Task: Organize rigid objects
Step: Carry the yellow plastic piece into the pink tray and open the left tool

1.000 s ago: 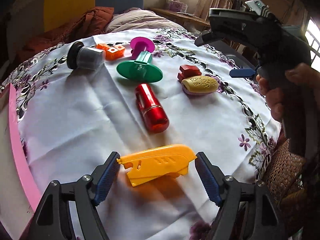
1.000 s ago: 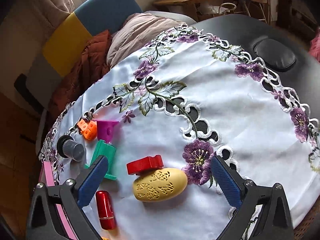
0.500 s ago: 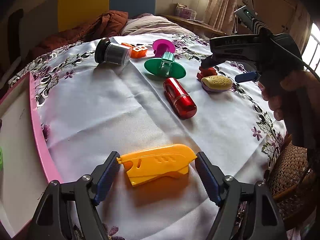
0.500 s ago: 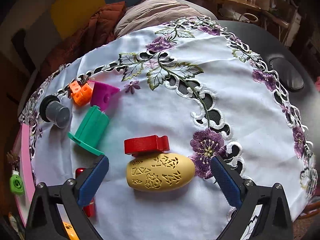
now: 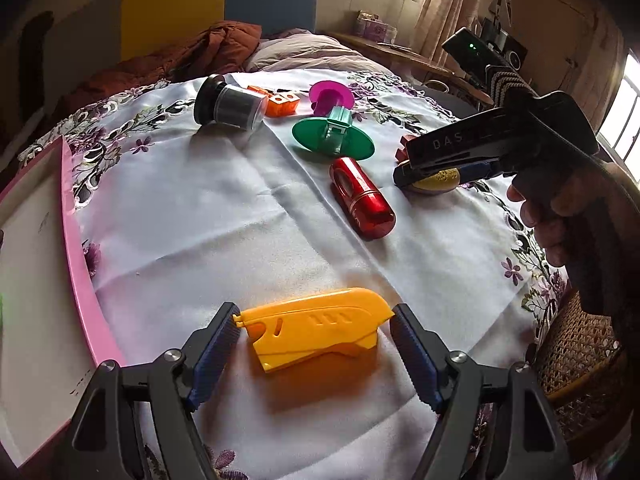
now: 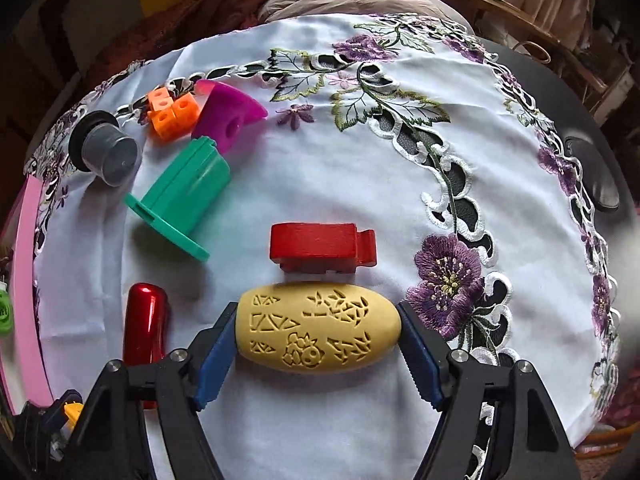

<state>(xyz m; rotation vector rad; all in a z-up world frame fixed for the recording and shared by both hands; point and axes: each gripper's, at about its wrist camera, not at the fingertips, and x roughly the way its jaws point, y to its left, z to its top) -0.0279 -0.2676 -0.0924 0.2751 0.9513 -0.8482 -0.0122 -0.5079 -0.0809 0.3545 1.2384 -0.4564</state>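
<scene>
Right wrist view: the right gripper (image 6: 318, 338) has just squeezed in and its blue pads touch both ends of the yellow carved egg (image 6: 318, 330) on the white flowered cloth (image 6: 320, 184). A red block (image 6: 320, 252) lies just behind. The left gripper (image 5: 312, 354) clamps the orange plastic piece (image 5: 316, 332). The pink tray (image 5: 80, 264) is cut off.

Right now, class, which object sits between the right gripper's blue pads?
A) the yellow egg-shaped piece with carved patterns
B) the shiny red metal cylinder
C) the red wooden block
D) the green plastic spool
A: in the right wrist view the yellow egg-shaped piece with carved patterns spans the right gripper, its ends against both pads, whose jaws have just been closing.
</scene>
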